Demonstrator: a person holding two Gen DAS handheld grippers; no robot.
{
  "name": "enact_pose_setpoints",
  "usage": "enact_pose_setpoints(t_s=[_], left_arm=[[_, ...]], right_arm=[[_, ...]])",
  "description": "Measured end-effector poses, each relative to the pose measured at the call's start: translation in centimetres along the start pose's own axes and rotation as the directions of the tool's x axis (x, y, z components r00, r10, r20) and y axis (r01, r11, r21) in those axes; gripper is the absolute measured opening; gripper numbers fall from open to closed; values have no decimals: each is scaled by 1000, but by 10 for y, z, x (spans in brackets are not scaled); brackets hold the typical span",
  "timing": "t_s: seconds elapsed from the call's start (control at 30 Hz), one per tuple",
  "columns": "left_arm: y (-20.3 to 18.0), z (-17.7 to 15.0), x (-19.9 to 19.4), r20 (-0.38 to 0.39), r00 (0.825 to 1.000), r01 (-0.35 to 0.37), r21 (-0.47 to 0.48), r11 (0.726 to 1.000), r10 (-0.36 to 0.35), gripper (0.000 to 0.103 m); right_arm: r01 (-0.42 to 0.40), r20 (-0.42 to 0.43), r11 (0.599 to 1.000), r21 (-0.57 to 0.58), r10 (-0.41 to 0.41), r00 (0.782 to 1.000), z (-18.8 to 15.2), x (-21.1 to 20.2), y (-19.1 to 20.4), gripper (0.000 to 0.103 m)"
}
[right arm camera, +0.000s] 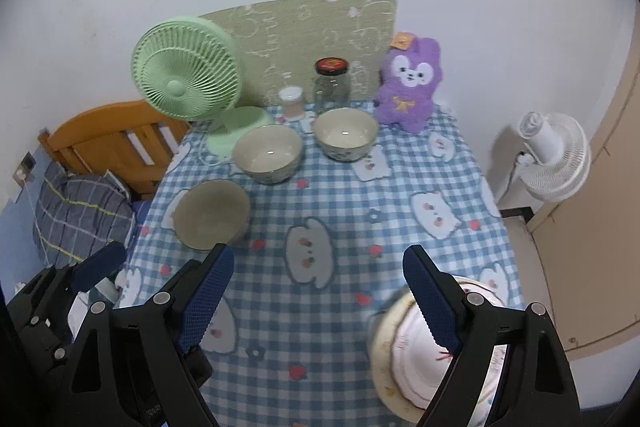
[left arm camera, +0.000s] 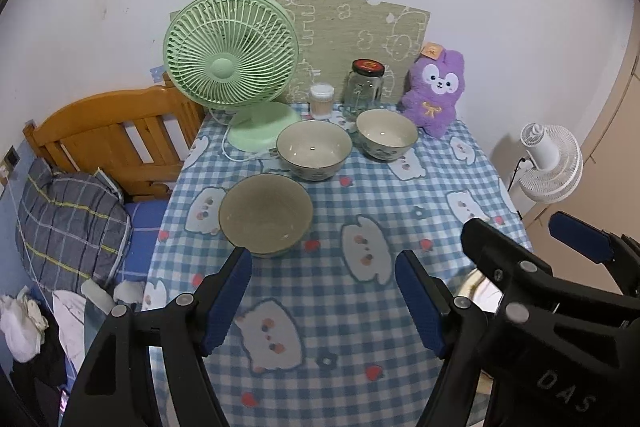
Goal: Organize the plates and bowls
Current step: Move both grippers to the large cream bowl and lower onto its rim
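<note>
Hovering over the checked tablecloth (left arm camera: 336,187), the left gripper (left arm camera: 324,299) is standing released, jaws wide with only cloth between them; the right gripper (right arm camera: 320,303) is likewise gaping and gripping nothing; three bowls are sitting apart on the cloth: the nearest bowl (left arm camera: 266,213) at eleven o'clock of the left tool, the middle bowl (left arm camera: 314,151) beyond it at twelve, the far bowl (left arm camera: 387,134) at one; stacked plates (right arm camera: 404,355) are lying at five o'clock, partly behind the right tool's finger; a green fan (left arm camera: 231,51) is standing behind.
</note>
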State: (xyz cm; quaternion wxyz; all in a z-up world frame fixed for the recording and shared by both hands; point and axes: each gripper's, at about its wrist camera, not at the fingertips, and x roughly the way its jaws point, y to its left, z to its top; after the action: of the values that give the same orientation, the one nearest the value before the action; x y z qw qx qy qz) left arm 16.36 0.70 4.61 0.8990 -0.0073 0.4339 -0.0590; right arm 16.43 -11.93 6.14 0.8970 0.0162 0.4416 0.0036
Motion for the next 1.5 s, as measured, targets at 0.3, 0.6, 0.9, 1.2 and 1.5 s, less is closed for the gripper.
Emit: enact_pose_setpoints(t_s=[0.3,0.6,0.9,1.2,1.5], left_arm=[[34,19,24,-7,1000,1,12,1000,-1,75],[63,34,57,-22,1000,4,21,1000,-3,75],[88,41,98,-42,999,19,21,1000,-18,73],[114,33,146,-89,996,-20,-23,1000,18,72],[121,22,184,-137,990,-44,-28,999,40,60]], right_arm=[[5,-8,1000,5,-5,1000,20,31,36,88],[33,-24,999,29,-32,999,34,67,62,83],[65,-50,998,19,-64,997,42,111,86,76],[51,-100,999,-12,-52,994,38,167,112,68],[73,-151,997,31,-68,986,29,212,113,55]])
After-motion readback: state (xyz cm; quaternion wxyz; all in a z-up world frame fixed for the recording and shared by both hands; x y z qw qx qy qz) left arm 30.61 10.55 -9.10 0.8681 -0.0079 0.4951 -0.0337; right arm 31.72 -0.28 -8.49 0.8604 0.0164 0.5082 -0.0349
